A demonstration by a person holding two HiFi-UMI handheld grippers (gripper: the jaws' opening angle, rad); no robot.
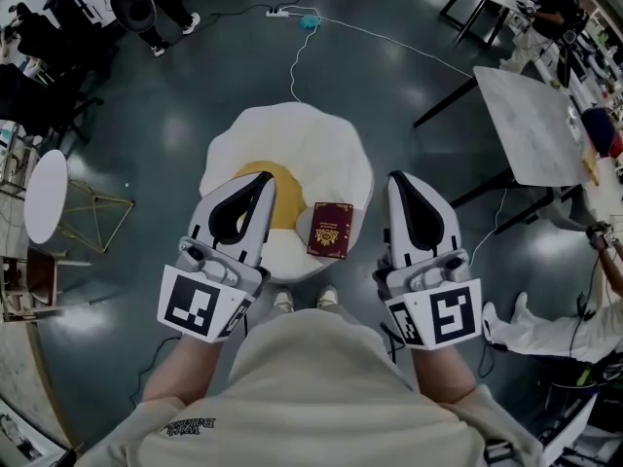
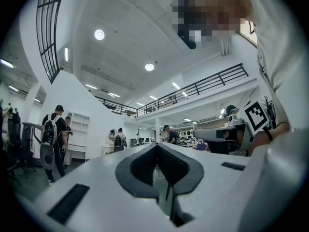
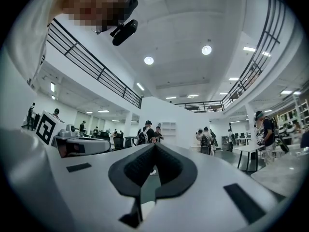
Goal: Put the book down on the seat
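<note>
Task done: dark red book [image 1: 330, 230] flat on white-and-yellow egg-shaped seat [image 1: 311, 144].
I hold the left gripper [image 1: 265, 178] and right gripper [image 1: 397, 178] shut, empty; the book looks stiff, light, best pinched at an edge.

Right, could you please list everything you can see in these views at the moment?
seat: one, white with a yellow centre, on the floor ahead.
book: one, dark red with gold print, flat on the seat's near edge.
round table: one, white, far left.
wire stand: one, gold, beside the round table.
table: one, pale top, black legs, upper right.
cable: one, white, on the floor beyond the seat.
bystanders: several, mostly dark clothes, around the hall.
shoes: two, white, just short of the seat.
left gripper: one, white, shut, empty, left of the book.
right gripper: one, white, shut, empty, right of the book.
</note>
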